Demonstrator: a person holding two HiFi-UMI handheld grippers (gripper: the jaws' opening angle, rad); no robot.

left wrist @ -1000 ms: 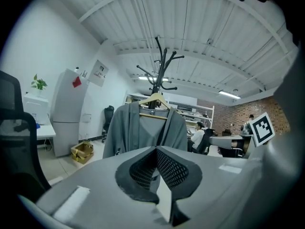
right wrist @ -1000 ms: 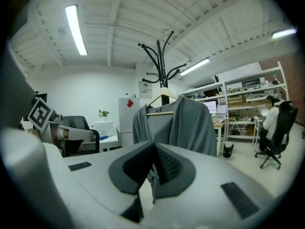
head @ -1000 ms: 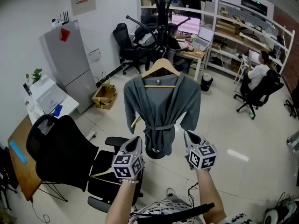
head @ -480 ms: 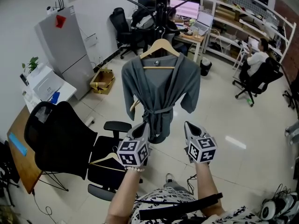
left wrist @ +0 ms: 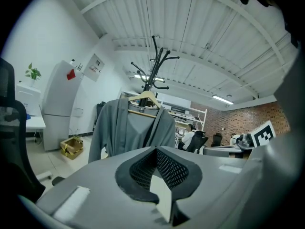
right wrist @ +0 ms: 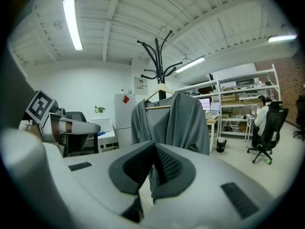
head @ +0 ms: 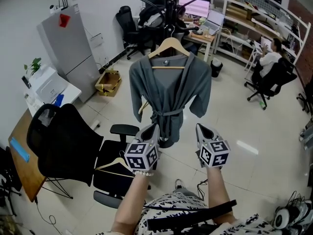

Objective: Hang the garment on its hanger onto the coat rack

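Observation:
A grey robe-like garment (head: 170, 89) hangs on a wooden hanger (head: 168, 45) from the black coat rack (head: 170, 4), its belt tied at the waist. Both grippers are held side by side just below its hem, apart from the cloth. My left gripper (head: 152, 129) is shut with nothing in it, and so is my right gripper (head: 202, 129). The left gripper view looks up past the closed left gripper (left wrist: 155, 149) at the garment (left wrist: 138, 128) and rack (left wrist: 155, 66). The right gripper view shows the same garment (right wrist: 176, 120) beyond the closed right gripper (right wrist: 153, 147).
A black office chair (head: 63, 155) stands at my left, with a spare wooden hanger (head: 115, 163) on its seat. A grey cabinet (head: 68, 58), a cardboard box (head: 108, 88) and a white side table (head: 46, 94) line the left wall. A person (head: 269, 67) sits at the shelved desks on the right.
Both grippers sit a little higher in the head view and nearer the garment's hem than a second ago. They stay shut, and the garment keeps hanging on the rack.

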